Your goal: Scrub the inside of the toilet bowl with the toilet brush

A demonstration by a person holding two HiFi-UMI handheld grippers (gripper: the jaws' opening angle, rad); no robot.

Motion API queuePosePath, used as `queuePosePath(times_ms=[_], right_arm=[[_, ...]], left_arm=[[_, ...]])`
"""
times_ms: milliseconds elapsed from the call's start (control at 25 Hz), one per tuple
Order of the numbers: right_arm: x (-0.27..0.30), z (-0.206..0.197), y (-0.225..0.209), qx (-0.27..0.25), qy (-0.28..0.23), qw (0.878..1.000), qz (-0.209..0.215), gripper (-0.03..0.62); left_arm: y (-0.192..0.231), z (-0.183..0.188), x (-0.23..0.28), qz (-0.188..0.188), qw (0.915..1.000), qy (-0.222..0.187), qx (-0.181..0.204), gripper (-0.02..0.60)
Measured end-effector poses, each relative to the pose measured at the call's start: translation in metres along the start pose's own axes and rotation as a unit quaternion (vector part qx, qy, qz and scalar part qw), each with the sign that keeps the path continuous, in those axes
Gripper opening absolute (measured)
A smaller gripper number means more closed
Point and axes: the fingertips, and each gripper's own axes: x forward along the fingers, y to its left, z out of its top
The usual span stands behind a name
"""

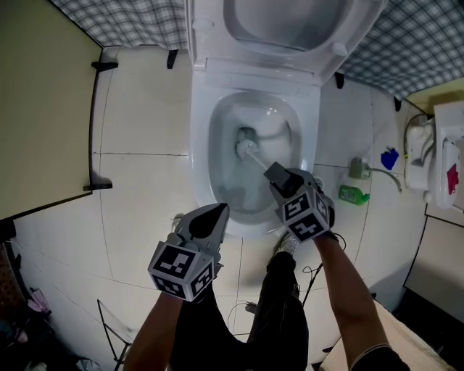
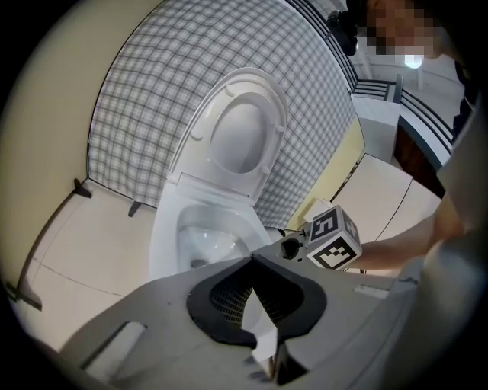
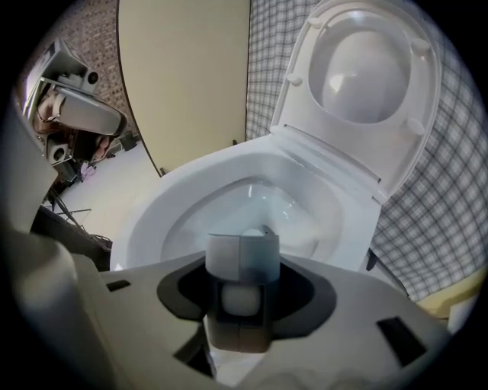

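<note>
R gripper (image 1: 277, 174): clamped on toilet brush (image 1: 251, 151) handle; head inside toilet bowl (image 1: 216, 156).
L gripper (image 1: 212, 216): tips together, empty, by bowl front rim.
Print: green bottle (image 1: 353, 194) right of bowl, label unreadable.

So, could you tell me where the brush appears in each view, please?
Head view: centre, the brush has its head in the bowl and its handle in the right gripper.
Left gripper view: cannot be made out.
Right gripper view: bottom centre, handle clamped between the jaws.
Shared landmark: the raised lid.
</note>
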Motion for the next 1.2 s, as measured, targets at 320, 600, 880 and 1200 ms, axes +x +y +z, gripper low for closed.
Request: queuePosePath(times_ms=[320, 600, 880, 1200], right_arm=[[0.017, 0.010, -0.012, 0.016, 0.006, 1.000, -0.001, 0.199], [-0.024, -0.005, 0.022, -0.028, 0.002, 0.999, 0.016, 0.199], [-0.085, -0.021, 0.059, -0.041, -0.007, 0.998, 0.051, 0.198], [-0.127, -0.034, 0.065, 0.121, -0.062, 0.986, 0.092, 0.192]], left_arm=[[0.000, -0.002, 0.003, 0.000, 1.0000, 0.003, 0.001, 0.009], [-0.009, -0.005, 0.006, -0.005, 1.0000, 0.004, 0.005, 0.009], [-0.012, -0.004, 0.003, 0.004, 0.9998, 0.013, 0.016, 0.008], [-0.019, -0.001, -0.009, 0.012, 0.9997, 0.008, 0.020, 0.008]])
